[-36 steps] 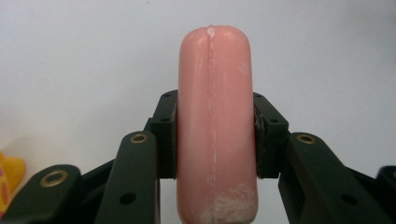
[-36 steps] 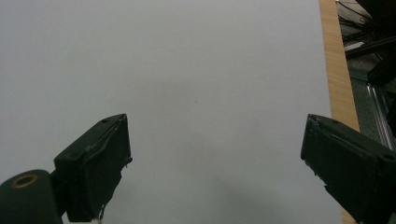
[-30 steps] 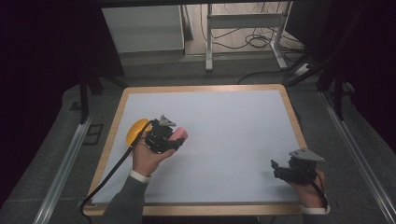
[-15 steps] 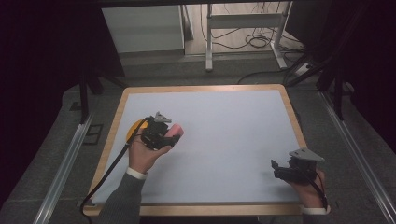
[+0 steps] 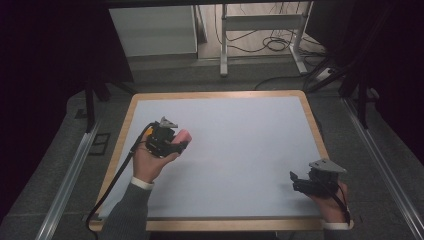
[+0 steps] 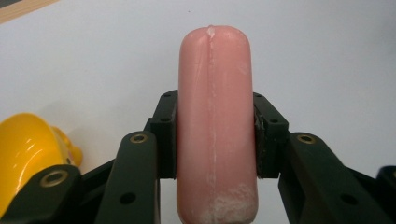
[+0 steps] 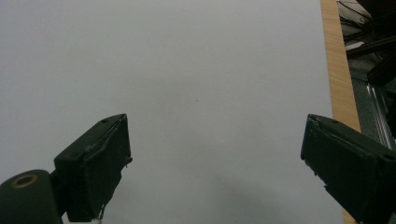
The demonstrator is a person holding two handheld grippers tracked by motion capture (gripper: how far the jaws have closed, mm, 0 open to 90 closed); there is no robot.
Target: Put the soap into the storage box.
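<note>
Left gripper view: left gripper clamped on sausage held over table beside yellow toy; right gripper wide open, empty; best keep squeeze steady, carry level so it won't slip

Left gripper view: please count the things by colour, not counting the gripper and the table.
Pink: 1, the sausage-shaped piece clamped in the left gripper
Yellow: 1, the rounded toy at the left edge
Total: 2

Pink sausage's lower end and yellow toy's left part, both cut off at picture edges
</note>
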